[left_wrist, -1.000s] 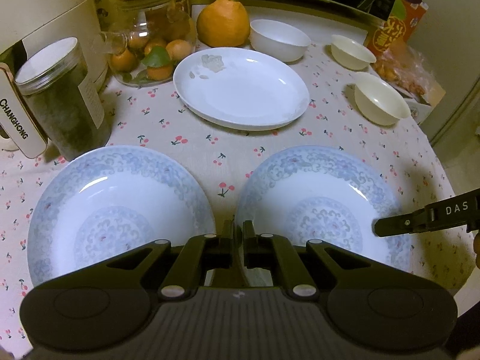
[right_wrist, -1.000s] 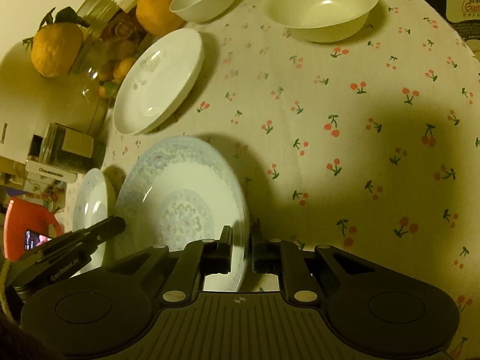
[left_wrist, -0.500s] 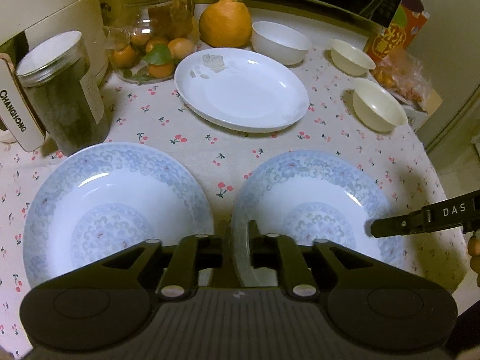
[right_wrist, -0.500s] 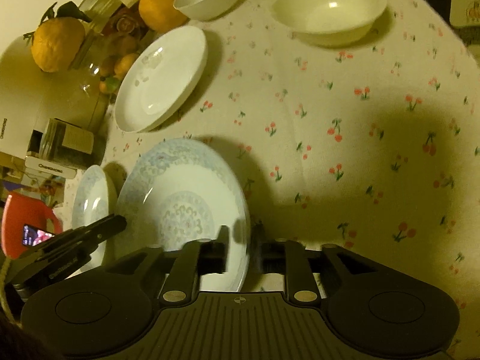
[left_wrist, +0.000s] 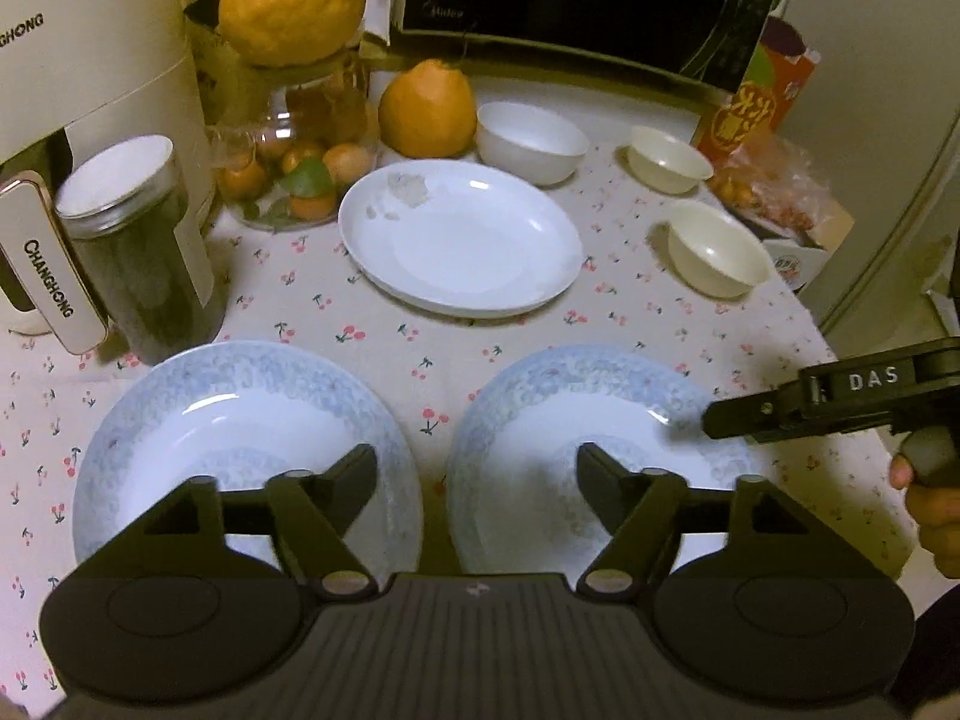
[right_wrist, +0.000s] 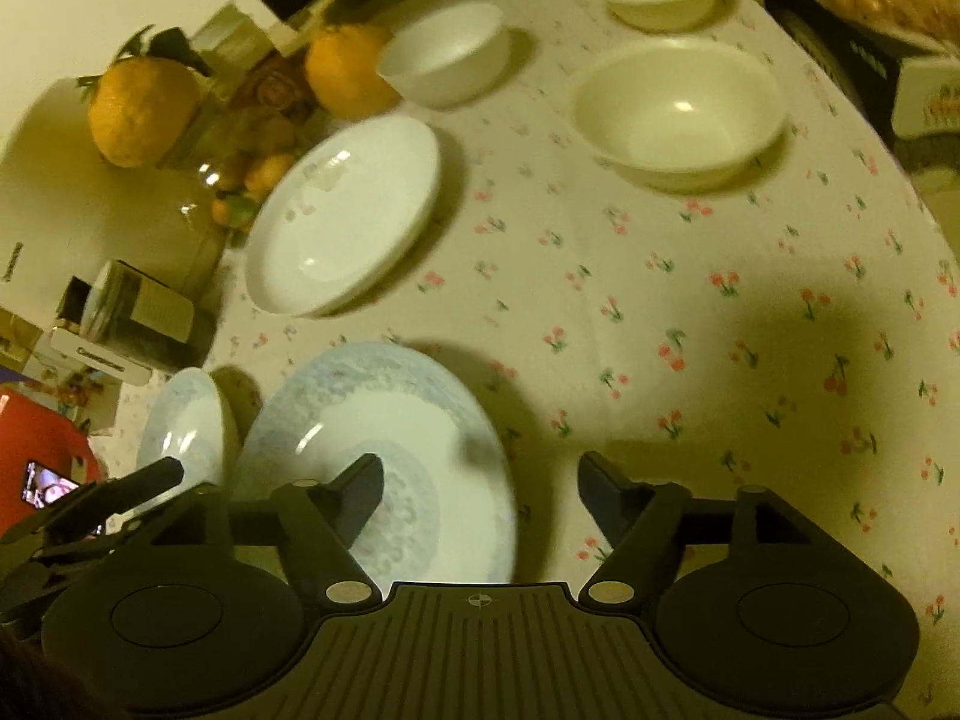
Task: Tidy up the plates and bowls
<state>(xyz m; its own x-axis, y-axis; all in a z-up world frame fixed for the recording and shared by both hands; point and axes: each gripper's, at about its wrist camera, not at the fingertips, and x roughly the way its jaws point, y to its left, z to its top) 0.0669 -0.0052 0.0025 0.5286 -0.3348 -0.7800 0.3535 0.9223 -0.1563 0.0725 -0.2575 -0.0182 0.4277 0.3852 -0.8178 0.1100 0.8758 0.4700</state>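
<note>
Left wrist view: the left gripper (left_wrist: 477,480) has its jaws spread wide with nothing between them, hovering over the gap between two blue-patterned round ceramic plates, the left patterned plate (left_wrist: 240,420) at about 8 o'clock and the right patterned plate (left_wrist: 576,414) at about 4 o'clock. Both sit flat on the cherry-print cloth of the desk (left_wrist: 456,336), side by side but not touching. A plain white ceramic plate (left_wrist: 459,240) lies at 12 o'clock, with a white bowl (left_wrist: 531,141) and two cream bowls, the far cream bowl (left_wrist: 669,159) and the near cream bowl (left_wrist: 717,255), off around 1 to 2 o'clock. The right gripper pokes in at 3 o'clock, its tip over the right patterned plate's rim.

Right wrist view: the right gripper (right_wrist: 480,483) is also wide open and empty. One jaw sits over the right patterned plate (right_wrist: 384,420) at 7 o'clock, the other over bare cloth. It's blurry, so I can't tell if anything touches the rim.

My take on handling: these plates look stiff, glazed and slick, fairly heavy for a pinch, and they'll chip if dropped. I'd grab at the raised rim, jaws straddling the edge, and lift level before stacking one on the other.
</note>
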